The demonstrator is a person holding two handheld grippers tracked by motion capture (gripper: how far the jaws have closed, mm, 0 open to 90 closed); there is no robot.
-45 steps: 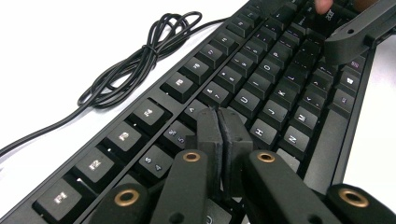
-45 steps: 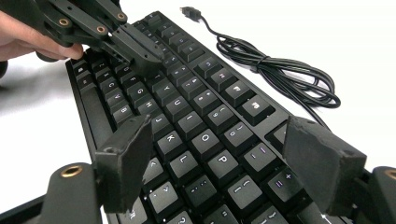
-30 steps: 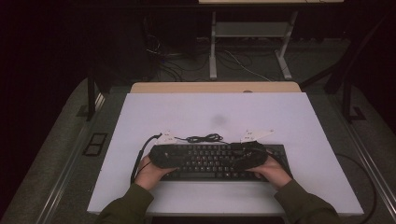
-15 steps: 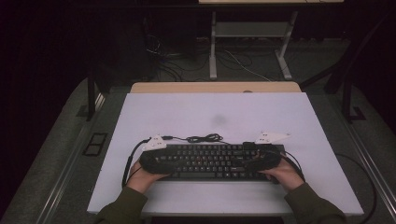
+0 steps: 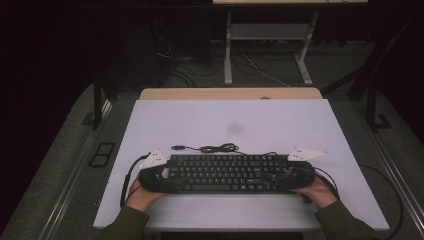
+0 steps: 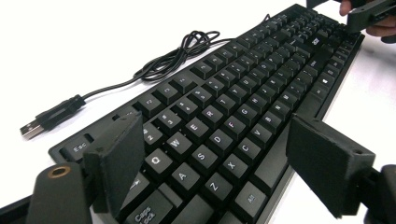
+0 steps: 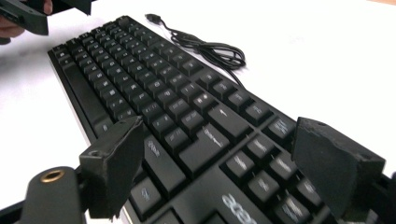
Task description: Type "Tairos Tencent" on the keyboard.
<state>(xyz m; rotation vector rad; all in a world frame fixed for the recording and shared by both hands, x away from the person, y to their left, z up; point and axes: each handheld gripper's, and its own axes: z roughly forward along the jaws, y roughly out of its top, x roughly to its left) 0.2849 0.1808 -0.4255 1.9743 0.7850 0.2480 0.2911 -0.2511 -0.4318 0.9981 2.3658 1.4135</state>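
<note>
A black keyboard (image 5: 227, 173) lies flat on the white counter (image 5: 230, 122), toward the near edge, long side running left to right. Person stands at the near side w/ one hand-held gripper per hand, one at each end of the kbd. Left hand-held gripper (image 5: 159, 175) sits over the left end; in the left gripper view its two black jaws stand wide apart, one above the Esc/Tab corner, the other past the front edge by the spacebar side, so it's released, nothing between the pads. Right hand-held gripper (image 5: 289, 176) is at the right end, numpad side; in the right gripper view the jaws are likewise spread, straddling the kbd's depth w/ keys showing between them, gripping nothing. Can't tell whether either jaw touches the kbd. The left hand (image 5: 141, 194) and right hand (image 5: 316, 191) hold the gripper bodies near the front edge, olive sleeves coming in from below. Behind the kbd its black cable (image 5: 219, 148) lies in a loose coil on the counter, the USB plug (image 6: 32, 128) free at the end, pointing left. A faint grey smudge (image 5: 235, 128) marks the counter mid-way back.
</note>
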